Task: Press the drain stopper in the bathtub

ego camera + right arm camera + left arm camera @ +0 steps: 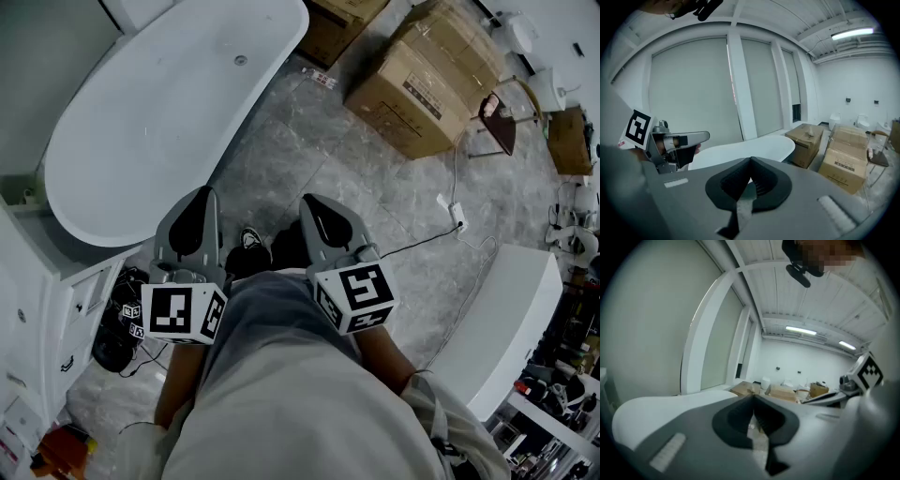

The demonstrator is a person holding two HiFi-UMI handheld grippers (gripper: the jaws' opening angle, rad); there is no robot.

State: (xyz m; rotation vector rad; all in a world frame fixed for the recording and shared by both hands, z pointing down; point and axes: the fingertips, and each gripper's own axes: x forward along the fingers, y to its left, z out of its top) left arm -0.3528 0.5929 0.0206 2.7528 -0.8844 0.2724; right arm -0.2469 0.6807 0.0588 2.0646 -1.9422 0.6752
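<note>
Room: a bare showroom-like space is shown, with a grey stone-patterned floor (309, 159), cardboard boxes (427, 84) stacked beyond the tub, a white cabinet (37, 309) at the left edge and a cable (422, 242) trailed across the floor.
Bathtub: a white freestanding bathtub (112, 178) is seen ahead and to the left, its near rim just beyond the left gripper in the head view.
Drain stopper: a small round fitting on the tub's inner surface, toward the far end, is taken to be the drain stopper (241, 60). Whether it is up or down cannot be told at this size.
Left gripper: the left gripper (202, 194) is held at waist height and pointed forward. Its jaws are brought together at the tips, with nothing between them.
Right gripper: the right gripper (310, 201) is held alongside (near the left one, not touching it). Its jaws are likewise closed on nothing.
Progress: nothing of the task is judged done. Both grippers are well apart from the stopper, and neither is over the tub.
Left to do: the tub is to be approached, one gripper lowered inside it, and the stopper pressed with the closed tips.
</note>
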